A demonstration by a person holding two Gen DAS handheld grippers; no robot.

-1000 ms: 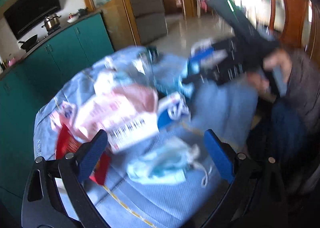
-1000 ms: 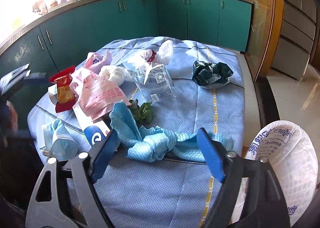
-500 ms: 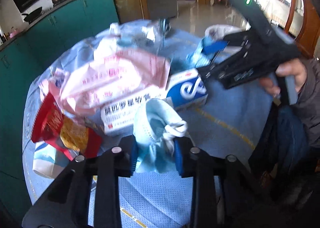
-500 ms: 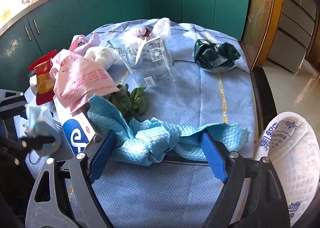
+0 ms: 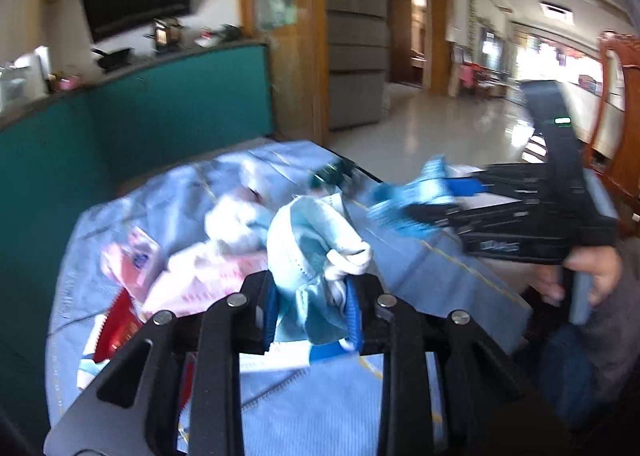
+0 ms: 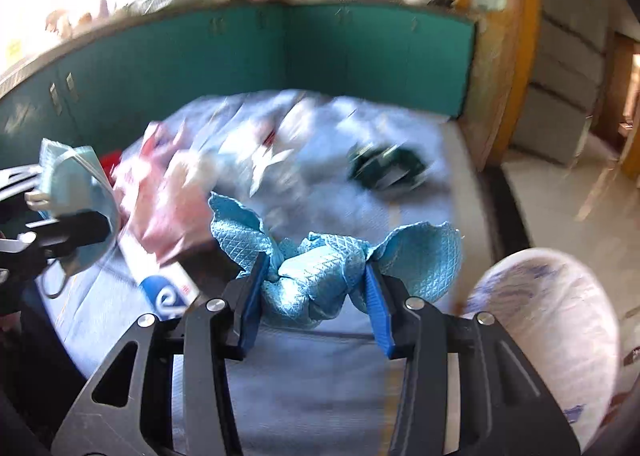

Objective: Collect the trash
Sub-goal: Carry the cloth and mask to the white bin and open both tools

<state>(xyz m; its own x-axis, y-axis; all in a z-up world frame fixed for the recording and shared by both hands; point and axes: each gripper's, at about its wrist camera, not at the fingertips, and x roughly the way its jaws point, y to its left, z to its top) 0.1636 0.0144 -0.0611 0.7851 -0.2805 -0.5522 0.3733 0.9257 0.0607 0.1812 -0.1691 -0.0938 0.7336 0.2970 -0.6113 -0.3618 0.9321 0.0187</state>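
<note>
Holding two bits of trash at once: your left tool (image 5: 310, 316) is pinched on the mask (image 5: 316, 244), your right tool (image 6: 316, 296) pinched on the blue cloth (image 6: 320, 272). Both look lifted off the desk (image 6: 320, 396) w/ loose ends hanging out past the pads.

To do this step well, I'd say: keep both squeezes firm, since the mask's ear loop (image 5: 348, 260) and the cloth's flared ends could snag on other litter. Carry each straight to the white bag (image 6: 560, 336), which sits just right of your right tool at the desk edge, prob. the bin liner. Drop one item at a time so the tools don't clash over the opening; right side is nearer, so go w/ the cloth first.

Hard to read: both views are motion-blurred. The bag's mouth isn't visible, so you can't tell if it's open. Remaining litter on the desk, e.g. pink wrapper (image 6: 160, 200), dark green wad (image 6: 384, 168), red packet (image 5: 120, 328), is smeared; exact count unclear. Your right hand (image 5: 592, 276) shows only partly, and whatever lies under the tools is cut off.
</note>
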